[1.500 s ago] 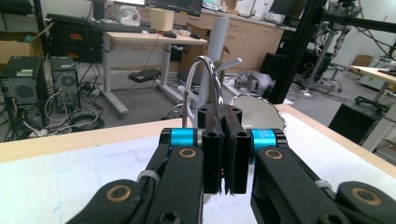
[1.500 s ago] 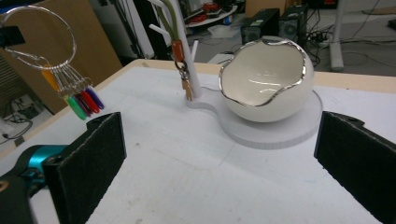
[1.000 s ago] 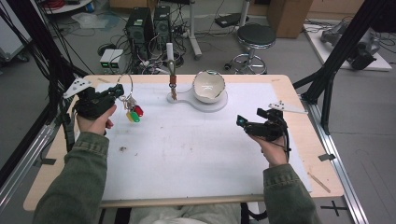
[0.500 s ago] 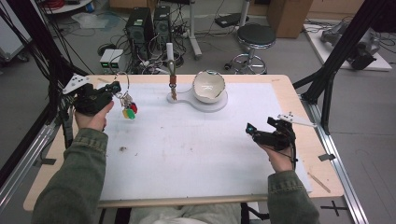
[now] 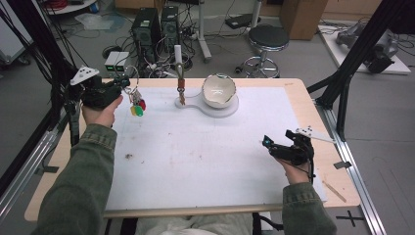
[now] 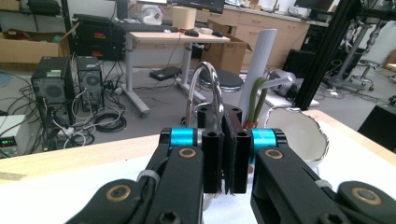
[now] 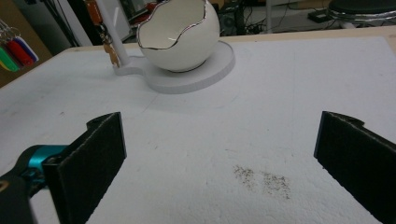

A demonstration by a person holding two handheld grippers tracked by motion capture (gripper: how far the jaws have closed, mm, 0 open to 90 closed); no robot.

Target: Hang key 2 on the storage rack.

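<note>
The tabletop (image 5: 205,156) carries a white stand at upper centre of the high view: a flat base (image 5: 195,104) with an egg-shaped bowl (image 5: 219,91) on it and a thin post (image 5: 179,58) rising beside the bowl. At the lower right of that view the right claw (image 5: 266,142) hovers over bare surface with its jaws spread wide and nothing between them. At the upper left the left claw (image 5: 125,83) is clamped on the metal ring of a key bunch (image 5: 136,103), whose red, yellow and green tags dangle in the air, well apart from the stand. Judging by this, the pickup is done; carrying the bunch over to the post or bowl is still left.
</note>
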